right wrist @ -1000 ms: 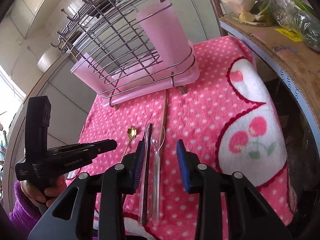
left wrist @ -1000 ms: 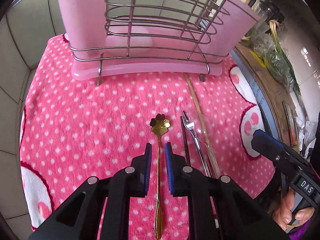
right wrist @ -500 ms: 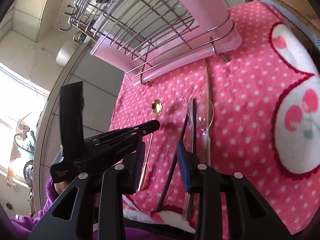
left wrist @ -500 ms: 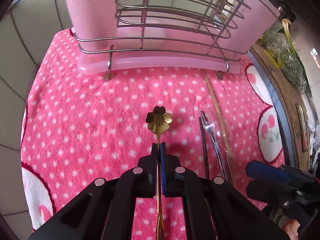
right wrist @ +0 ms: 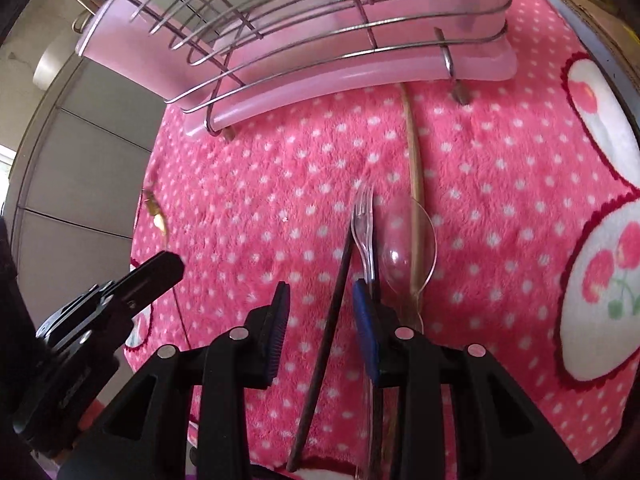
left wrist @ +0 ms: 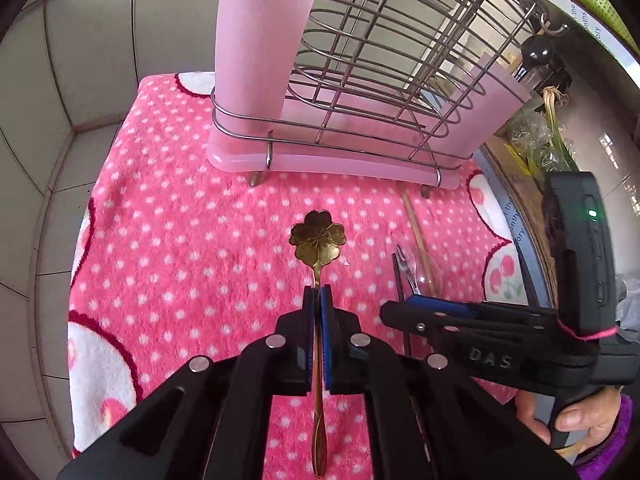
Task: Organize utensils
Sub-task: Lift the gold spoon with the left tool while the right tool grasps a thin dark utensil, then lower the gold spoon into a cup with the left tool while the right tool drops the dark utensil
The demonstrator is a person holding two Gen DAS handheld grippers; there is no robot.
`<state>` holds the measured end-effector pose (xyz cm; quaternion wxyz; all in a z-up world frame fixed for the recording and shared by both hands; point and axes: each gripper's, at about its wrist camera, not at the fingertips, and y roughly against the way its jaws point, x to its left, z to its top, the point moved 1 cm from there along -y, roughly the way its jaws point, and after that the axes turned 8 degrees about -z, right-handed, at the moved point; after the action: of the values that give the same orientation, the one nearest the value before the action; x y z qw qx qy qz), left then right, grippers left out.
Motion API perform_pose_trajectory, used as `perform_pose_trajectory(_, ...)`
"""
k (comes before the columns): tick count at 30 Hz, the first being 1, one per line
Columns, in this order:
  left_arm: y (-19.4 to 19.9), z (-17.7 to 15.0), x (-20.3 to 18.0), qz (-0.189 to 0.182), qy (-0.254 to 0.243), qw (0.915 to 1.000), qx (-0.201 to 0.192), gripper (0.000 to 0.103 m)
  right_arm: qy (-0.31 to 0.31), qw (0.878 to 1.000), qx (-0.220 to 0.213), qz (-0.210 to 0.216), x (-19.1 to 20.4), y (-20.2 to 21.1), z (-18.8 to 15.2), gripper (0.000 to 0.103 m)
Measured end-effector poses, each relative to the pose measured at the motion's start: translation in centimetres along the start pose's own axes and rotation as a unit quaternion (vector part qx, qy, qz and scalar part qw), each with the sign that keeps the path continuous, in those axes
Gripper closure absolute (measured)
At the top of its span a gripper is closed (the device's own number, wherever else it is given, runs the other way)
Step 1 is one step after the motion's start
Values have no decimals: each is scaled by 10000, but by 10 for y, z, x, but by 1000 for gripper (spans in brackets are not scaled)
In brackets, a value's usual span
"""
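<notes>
The left tool (left wrist: pixel 317 300) is clamped on the thin stem of the gold spoon (left wrist: pixel 318 240), gripping just below its flower-shaped bowl; the stem runs back between the blue pads and past the tool body. The spoon is above the pink dotted towel (left wrist: pixel 192 248), in front of the wire utensil rack (left wrist: pixel 360 80) with its pink cup. The right tool (right wrist: pixel 320 320) stands partly open, pads apart and gripping nothing. A dark chopstick (right wrist: pixel 336 296) lies between its pads on the towel; whether the pads touch it cannot be told. Just beside it lie a clear plastic fork (right wrist: pixel 364 224), a clear plastic spoon (right wrist: pixel 404 256) and a wooden stick (right wrist: pixel 414 168).
</notes>
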<state>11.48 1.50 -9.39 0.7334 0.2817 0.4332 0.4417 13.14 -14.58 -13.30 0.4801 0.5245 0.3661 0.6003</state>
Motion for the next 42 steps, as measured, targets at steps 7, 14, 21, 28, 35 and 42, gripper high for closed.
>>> perform_pose_trajectory(7,15,-3,8,-30,80,9999,-137,100,83,9984,-362,-432,10,-9,13,93)
perform_pose_trajectory(14,24,-2,8,-29,143,9995,-264,100,-143,9969,-750,170,-11,7,-1,98)
perform_pose_trajectory(21,51,0,5,-158,203,9973,-682,100,-104,9841,-1585,790,-25,58,-15,98)
perform_pose_trajectory(28,87,4,-7,-254,161,9915,-1268,100,-120,9644,-2428,1043,-39,104,-31,98)
perform_pose_trajectory(35,125,11,-23,-223,-12,9824,-1855,100,-99,9353,-3363,1095,-42,149,-38,98)
perform_pose_trajectory(42,162,28,-34,-174,-146,9735,-2278,100,-88,8949,-4377,863,-49,202,-34,98)
